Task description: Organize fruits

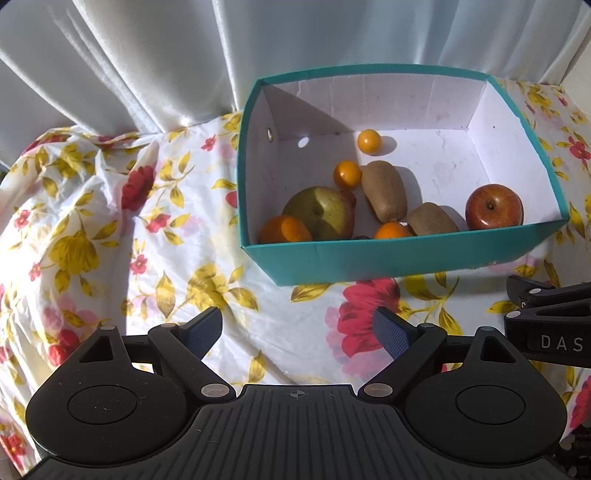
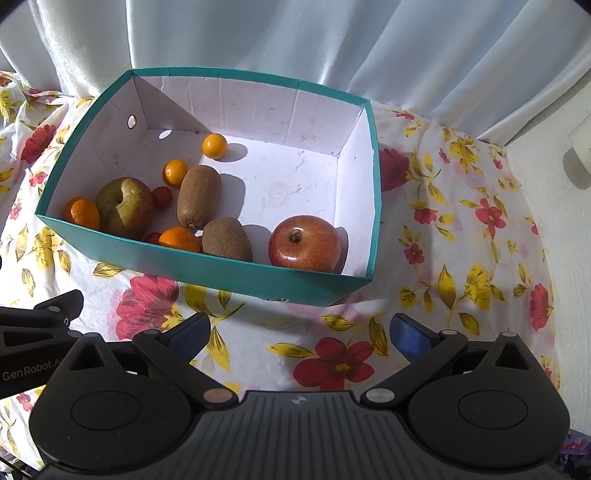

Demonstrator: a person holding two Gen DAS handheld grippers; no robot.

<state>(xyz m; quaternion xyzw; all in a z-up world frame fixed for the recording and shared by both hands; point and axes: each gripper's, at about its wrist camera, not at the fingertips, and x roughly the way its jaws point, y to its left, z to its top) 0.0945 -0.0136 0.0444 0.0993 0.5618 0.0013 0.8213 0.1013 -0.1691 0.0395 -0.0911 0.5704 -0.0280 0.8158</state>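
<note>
Sunlit white curtain behind, flowered cloth spread beneath a teal box, open-topped and white inside. Within the box, all fruit gathered toward its near and left walls: greenish apple by the left corner, red apple against the near wall toward the right, two kiwis between them, one farther in and one against the near wall. Mandarin wedged in the left near corner beside the greenish apple, second mandarin against the near wall beside the nearer kiwi. Two small round orange fruits farther in, toward the back wall; small red fruit between greenish apple and farther kiwi. Outside the box, in front of its near wall, left gripper and right gripper side by side over the cloth, jaws of both spread wide, nothing between the blue pads, touching no fruit.
</note>
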